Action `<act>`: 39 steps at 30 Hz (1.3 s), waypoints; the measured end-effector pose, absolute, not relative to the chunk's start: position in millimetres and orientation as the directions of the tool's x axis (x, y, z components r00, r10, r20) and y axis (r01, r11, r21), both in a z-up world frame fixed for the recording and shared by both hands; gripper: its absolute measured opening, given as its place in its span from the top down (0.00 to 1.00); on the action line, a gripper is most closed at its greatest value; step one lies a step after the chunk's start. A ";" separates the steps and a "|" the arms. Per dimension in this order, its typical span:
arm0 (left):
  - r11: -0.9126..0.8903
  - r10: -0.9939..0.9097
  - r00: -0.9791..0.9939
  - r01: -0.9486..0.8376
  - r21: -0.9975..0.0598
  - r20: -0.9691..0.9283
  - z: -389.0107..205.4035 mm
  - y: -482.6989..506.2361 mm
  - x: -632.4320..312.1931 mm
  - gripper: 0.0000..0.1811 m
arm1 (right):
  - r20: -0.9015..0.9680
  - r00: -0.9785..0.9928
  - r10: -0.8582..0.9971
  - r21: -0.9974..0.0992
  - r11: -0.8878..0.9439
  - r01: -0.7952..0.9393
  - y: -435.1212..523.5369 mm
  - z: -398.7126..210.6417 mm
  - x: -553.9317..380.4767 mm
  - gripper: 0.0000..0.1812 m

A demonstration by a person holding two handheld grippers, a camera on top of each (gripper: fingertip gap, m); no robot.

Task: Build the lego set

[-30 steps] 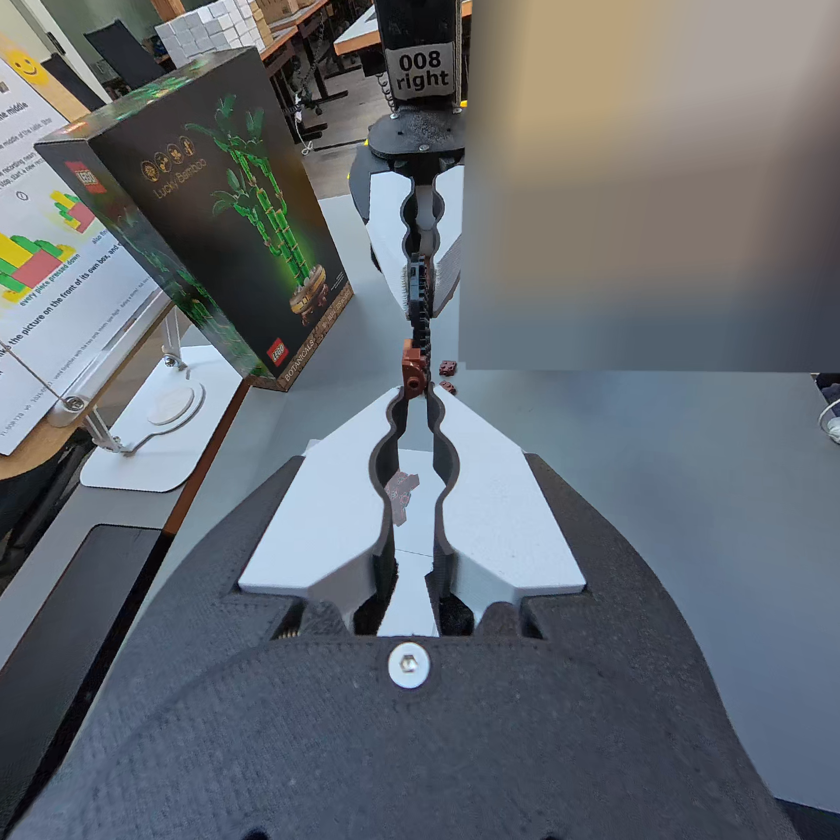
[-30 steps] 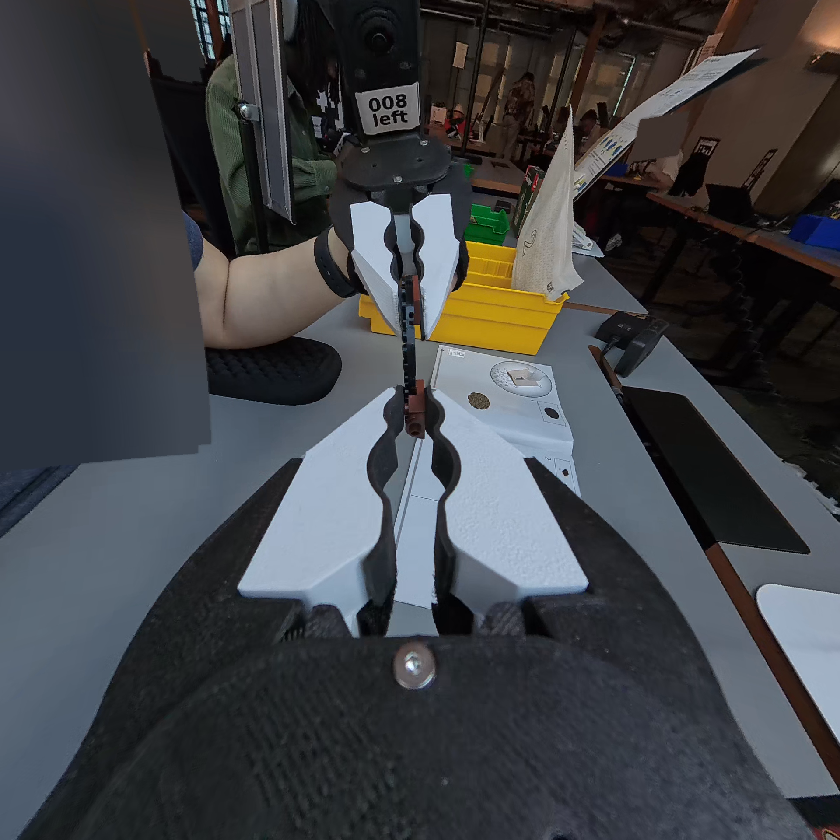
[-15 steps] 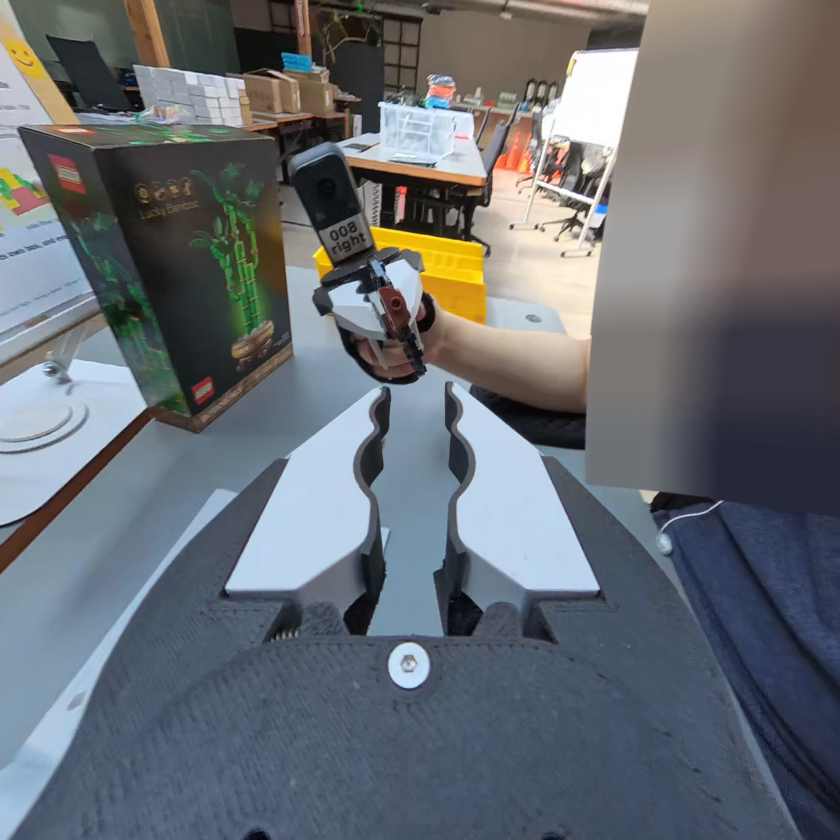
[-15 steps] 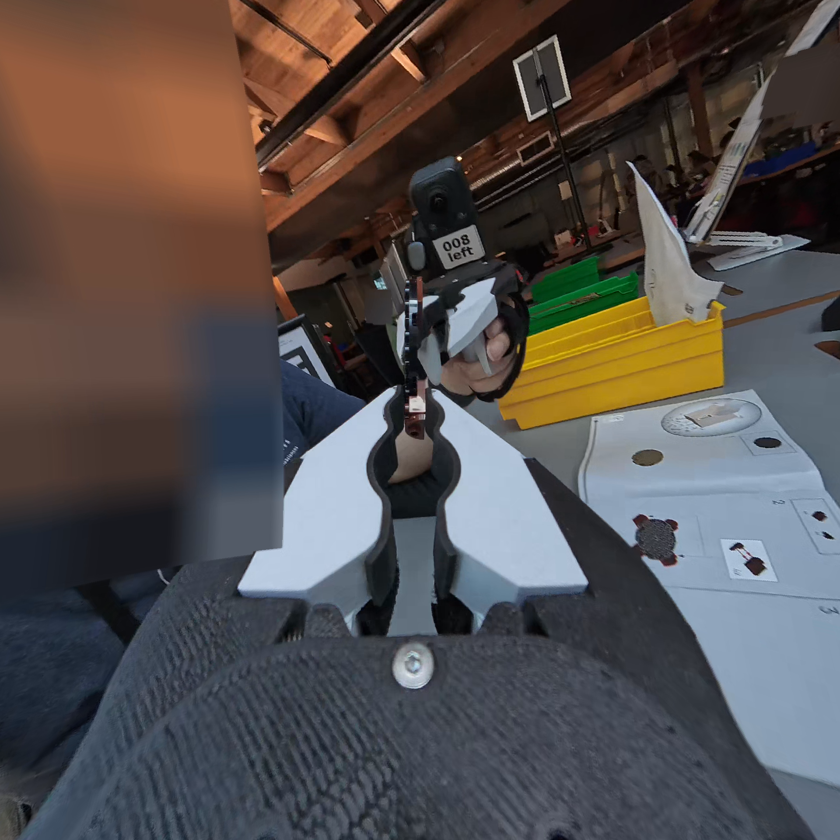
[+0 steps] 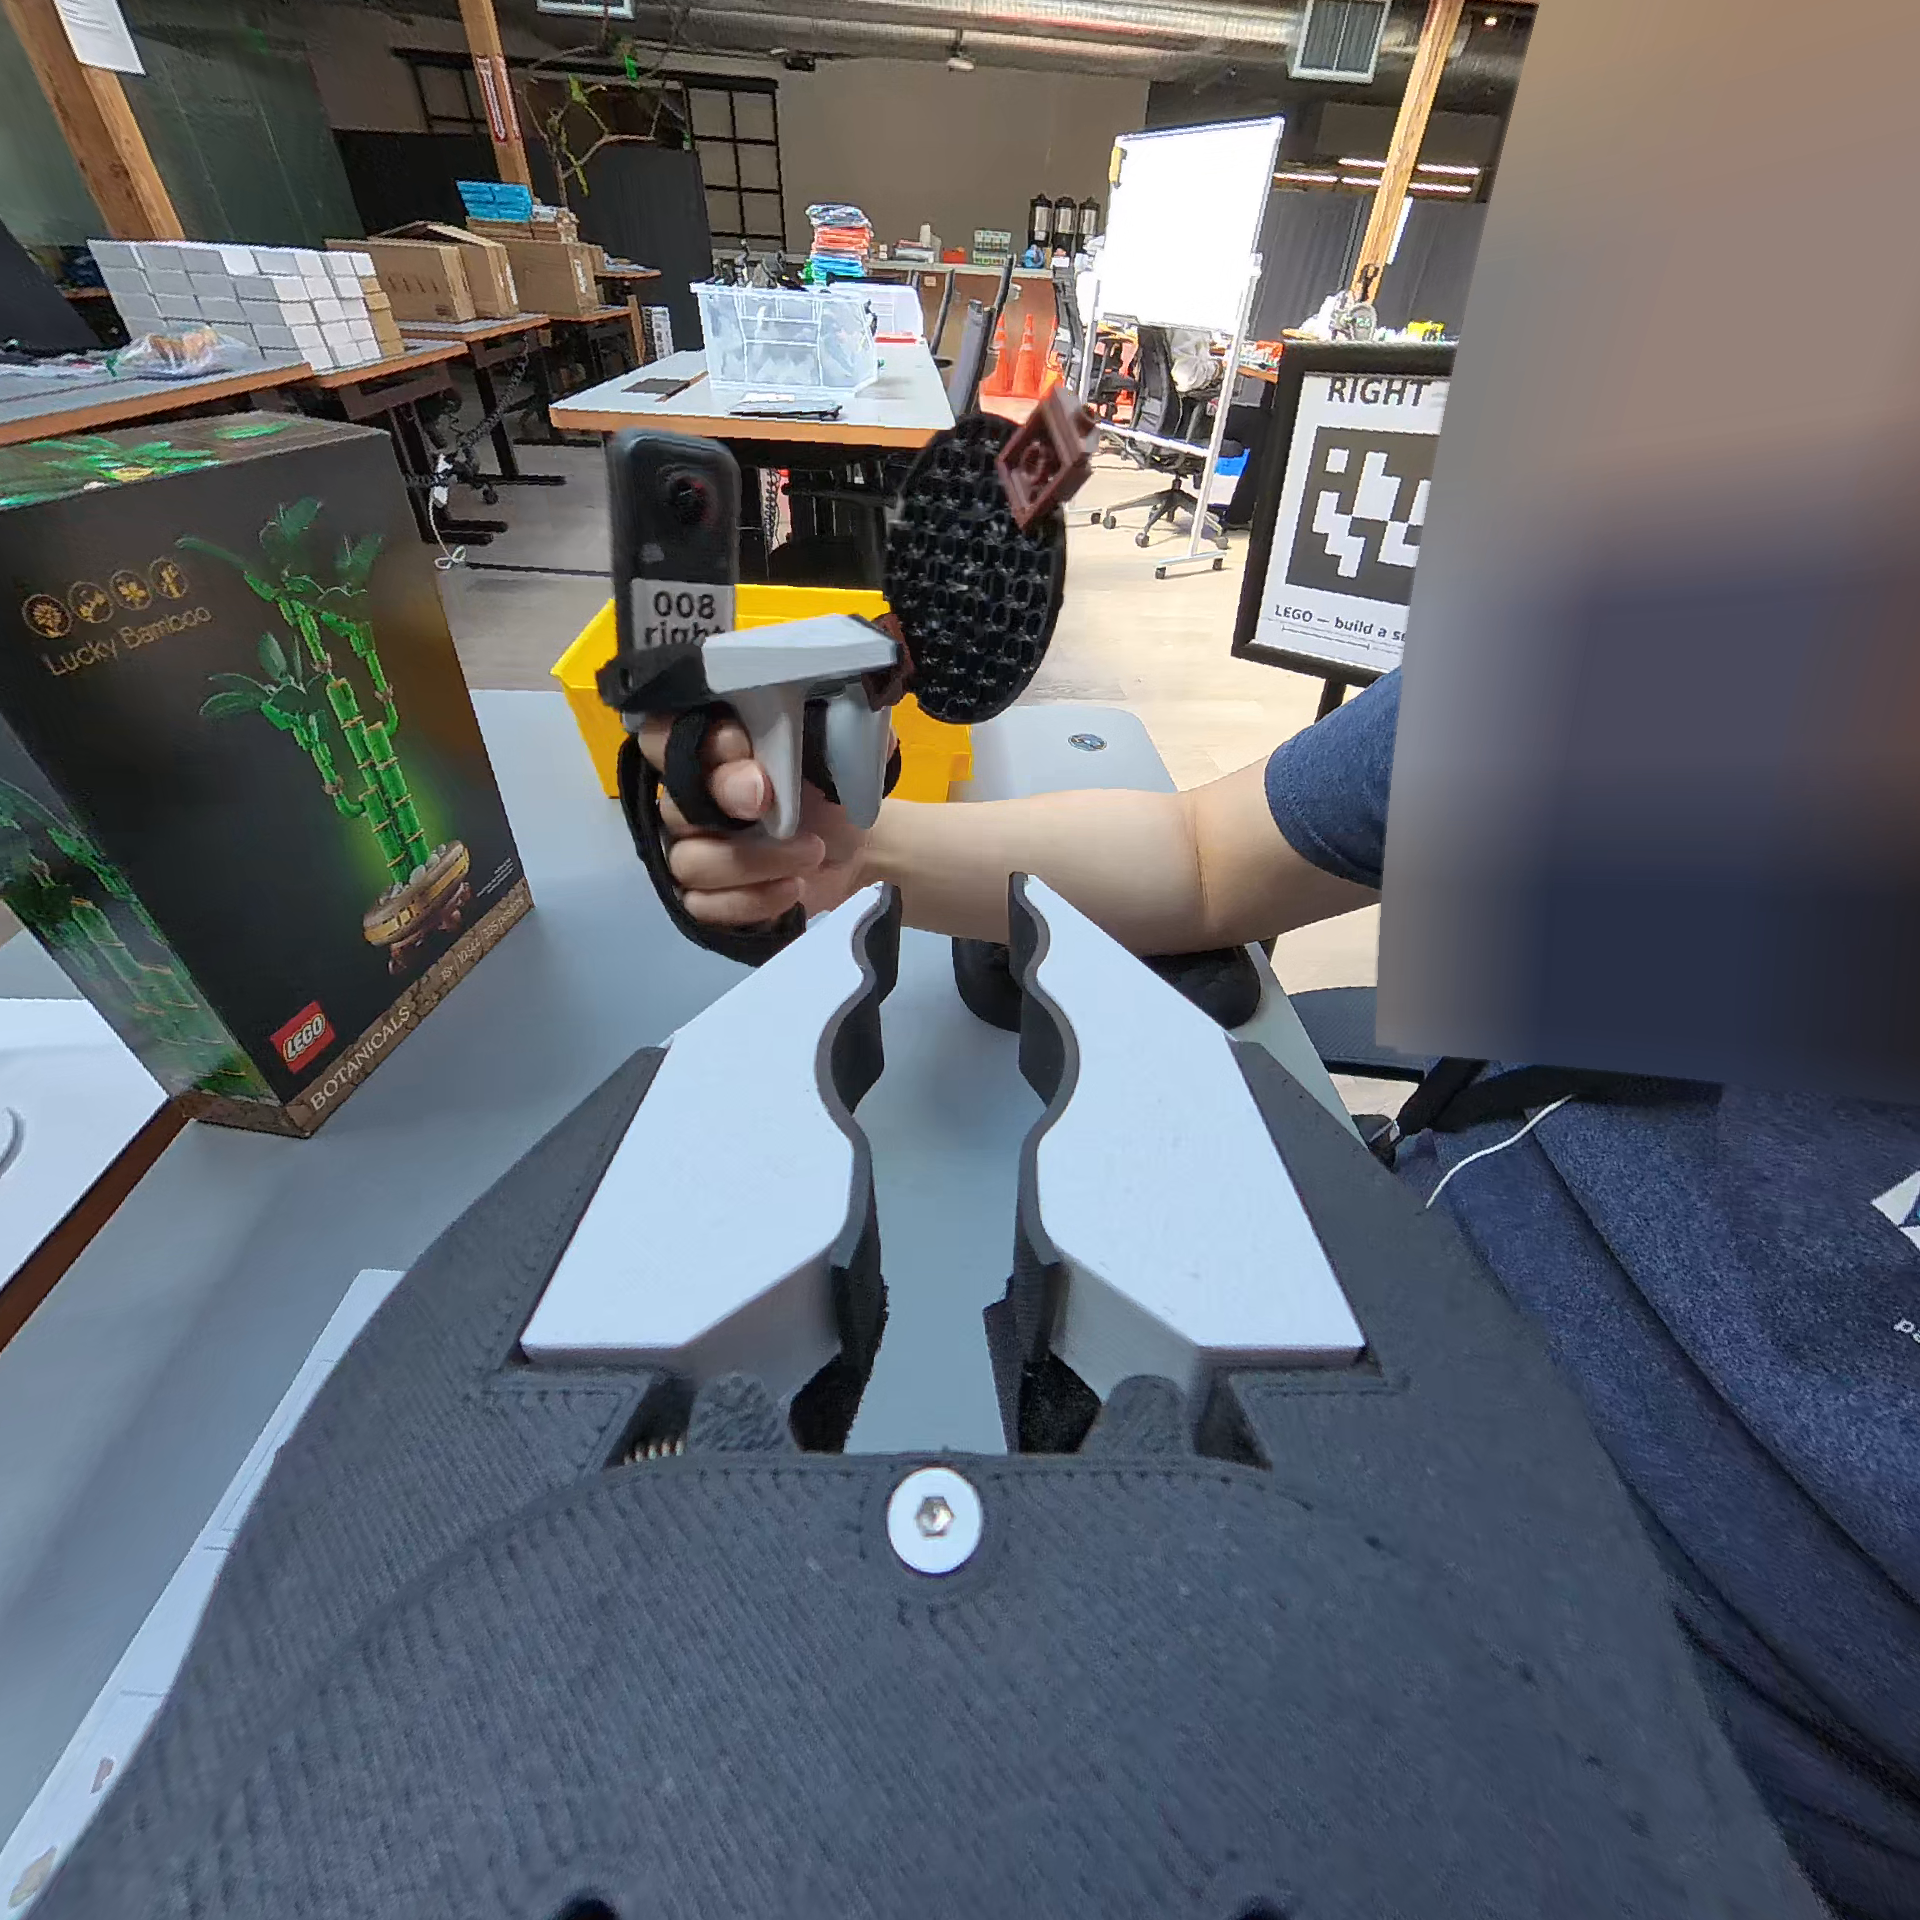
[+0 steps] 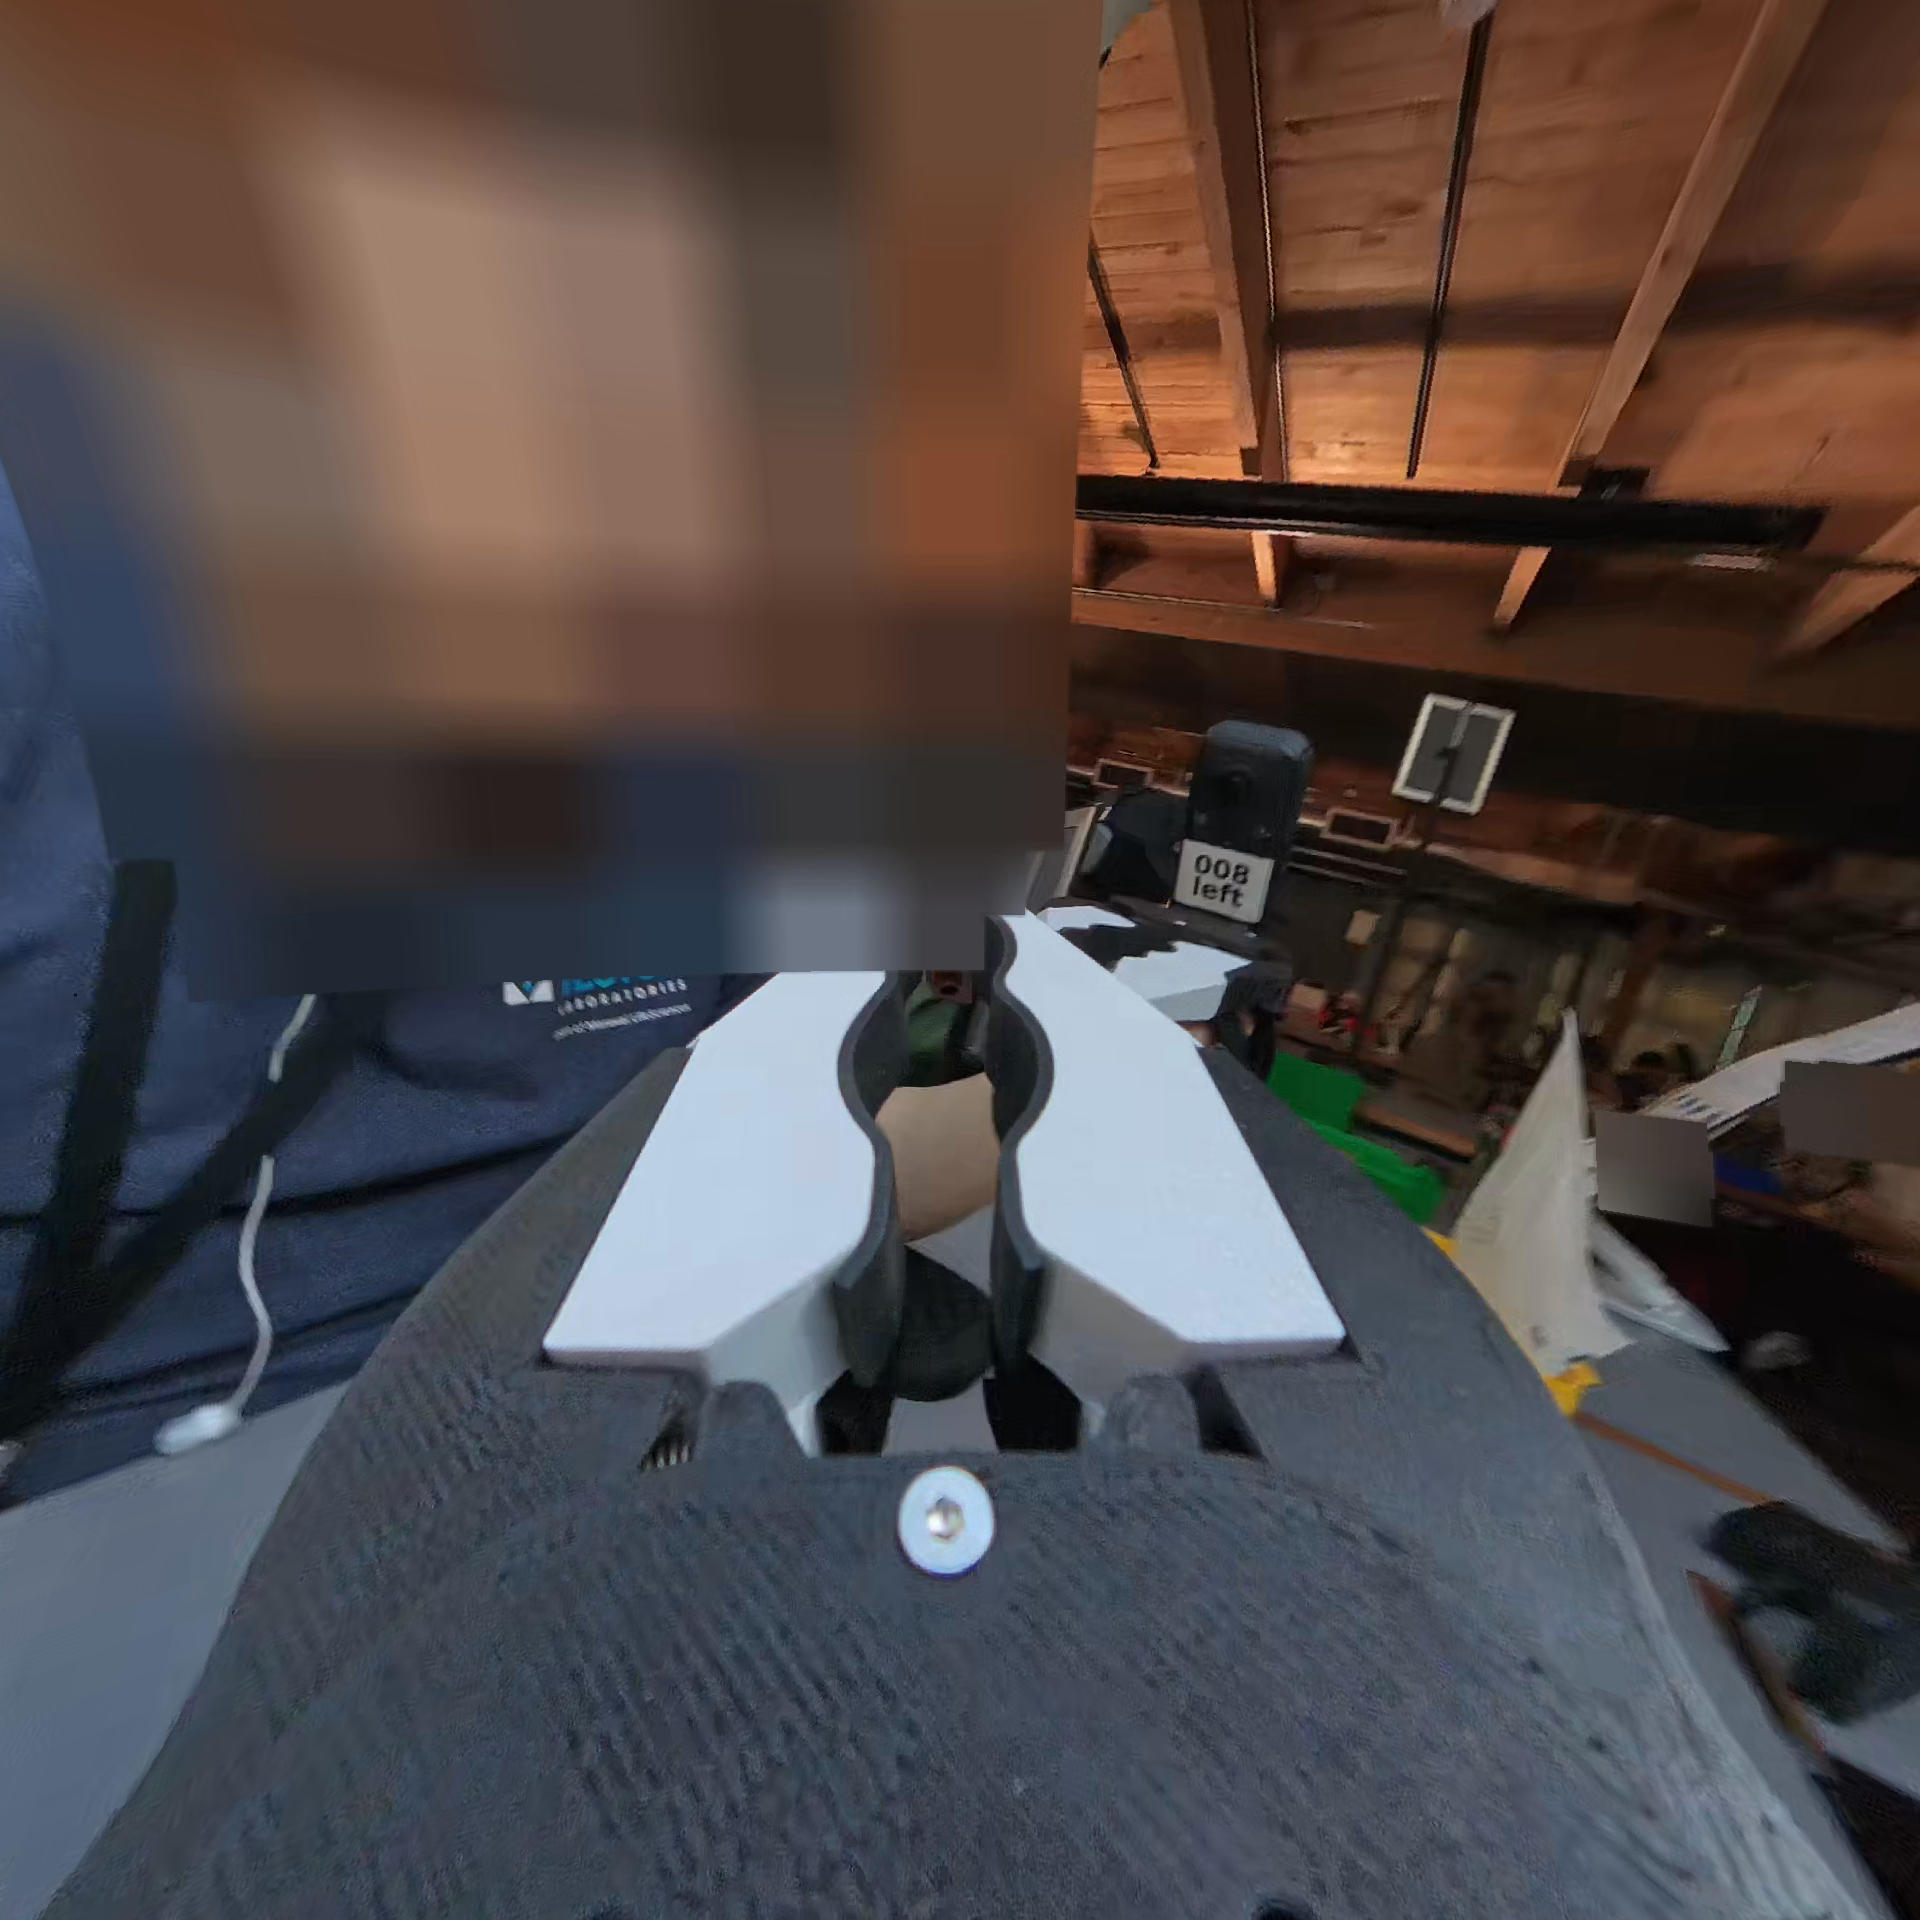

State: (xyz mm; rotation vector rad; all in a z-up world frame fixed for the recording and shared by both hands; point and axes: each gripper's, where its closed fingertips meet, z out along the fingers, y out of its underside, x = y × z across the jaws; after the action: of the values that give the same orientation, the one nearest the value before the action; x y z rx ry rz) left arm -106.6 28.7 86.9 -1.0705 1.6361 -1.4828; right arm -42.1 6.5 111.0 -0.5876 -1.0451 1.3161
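My right gripper (image 6: 948, 987) is shut on the edge of a black round lego plate (image 5: 975, 582) and holds it up in the air, tilted up toward the ceiling. In the left wrist view the right gripper (image 5: 883, 665) shows side-on in a hand, with the plate's underside facing me. A brown brick (image 5: 1044, 452) sits on the plate's top edge. In the right wrist view only a small brown piece (image 6: 948, 985) shows between the fingertips. My left gripper (image 5: 951, 904) is open and empty, low and in front of the plate; it also shows in the right wrist view (image 6: 1164, 951).
A dark lego set box (image 5: 260, 727) stands on the grey table (image 5: 582, 987) at left. A yellow bin (image 5: 727, 634) lies behind the right gripper. A person's forearm (image 5: 1039, 852) crosses ahead. A framed sign (image 5: 1351, 520) stands at right. Green bins (image 6: 1320, 1091) and a paper bag (image 6: 1538, 1195) show at right.
My left gripper let go of the plate, opened and drew back. My right gripper lifted the plate and turned it, so its face now shows to the left wrist view.
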 end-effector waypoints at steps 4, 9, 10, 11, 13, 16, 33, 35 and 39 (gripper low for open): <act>0.038 -0.894 -0.447 -0.125 -0.991 0.022 89.6 22.6 -108.2 0.90 | 0.520 0.110 0.847 -0.752 0.515 -0.412 -9.5 125.8 -34.1 0.96; 0.081 -0.884 -0.466 -0.119 -0.990 -0.016 90.3 13.7 -110.4 0.91 | 0.647 0.144 0.749 -0.693 0.656 -0.300 -26.2 133.5 -33.9 0.96; 0.091 -0.885 -0.465 -0.120 -0.989 -0.025 90.1 12.9 -110.5 0.91 | 0.662 0.138 0.736 -0.684 0.669 -0.291 -30.4 135.0 -34.8 0.96; 0.101 -0.885 -0.464 -0.120 -0.988 -0.034 89.9 12.0 -110.7 0.91 | 0.674 0.131 0.727 -0.677 0.678 -0.285 -34.3 136.2 -35.4 0.96; 0.114 -0.882 -0.469 -0.117 -0.987 -0.046 90.1 9.8 -111.5 0.91 | 0.690 0.127 0.713 -0.664 0.693 -0.281 -39.1 138.2 -35.5 0.96; 0.122 -0.882 -0.468 -0.118 -0.985 -0.054 89.4 9.3 -111.3 0.91 | 0.693 0.123 0.711 -0.664 0.695 -0.276 -40.2 138.1 -35.1 0.96; 0.116 -0.878 -0.478 -0.124 -0.985 -0.043 87.5 8.4 -110.4 0.91 | 0.680 0.183 0.710 -0.625 0.692 -0.361 -45.7 154.3 -13.5 0.96; 0.116 -0.877 -0.479 -0.124 -0.985 -0.043 87.5 7.9 -110.4 0.91 | 0.676 0.185 0.713 -0.627 0.689 -0.364 -44.6 154.0 -12.8 0.96; 0.119 -0.876 -0.480 -0.129 -0.984 -0.043 86.1 7.6 -109.9 0.91 | 0.668 0.195 0.718 -0.631 0.686 -0.363 -41.0 153.2 -11.5 0.96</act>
State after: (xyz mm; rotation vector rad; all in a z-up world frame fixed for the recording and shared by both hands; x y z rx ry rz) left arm -109.9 7.6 86.1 -0.9825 1.7286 -1.4183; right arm -11.5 -41.0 153.2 -0.3705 -1.1424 0.7819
